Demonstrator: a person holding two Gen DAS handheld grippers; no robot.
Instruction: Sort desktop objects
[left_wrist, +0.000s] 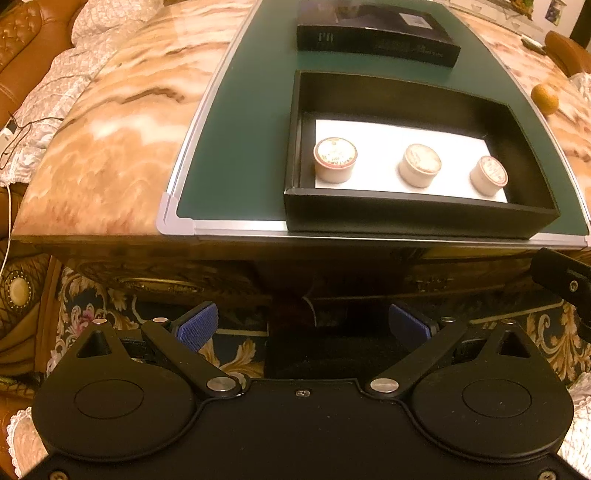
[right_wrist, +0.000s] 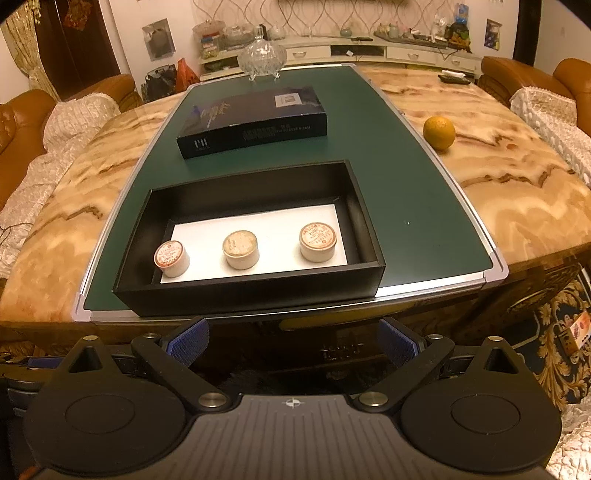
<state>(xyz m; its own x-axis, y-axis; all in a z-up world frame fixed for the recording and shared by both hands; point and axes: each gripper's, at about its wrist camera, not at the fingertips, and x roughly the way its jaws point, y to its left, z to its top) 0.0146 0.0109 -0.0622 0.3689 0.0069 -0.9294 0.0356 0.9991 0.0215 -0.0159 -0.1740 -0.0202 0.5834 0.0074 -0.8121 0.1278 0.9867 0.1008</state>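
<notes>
An open black box (left_wrist: 417, 218) (right_wrist: 251, 286) sits on a green board (left_wrist: 240, 155) (right_wrist: 406, 192) at the table's near edge. On the white sheet inside stand three small round cream jars: left jar (left_wrist: 335, 160) (right_wrist: 172, 258), middle jar (left_wrist: 420, 165) (right_wrist: 241, 249), right jar (left_wrist: 488, 175) (right_wrist: 317, 242). Behind it lies the box's black lid (left_wrist: 376, 35) (right_wrist: 255, 120). My left gripper (left_wrist: 303, 326) and right gripper (right_wrist: 293, 341) both hang open and empty, below and in front of the table edge.
An orange (right_wrist: 439, 133) (left_wrist: 544, 98) rests on the marble table (right_wrist: 517, 192) right of the board. A glass bowl (right_wrist: 262, 57) stands at the board's far end. Brown sofas with lace covers (right_wrist: 74, 122) surround the table. Patterned carpet (left_wrist: 103, 306) lies below.
</notes>
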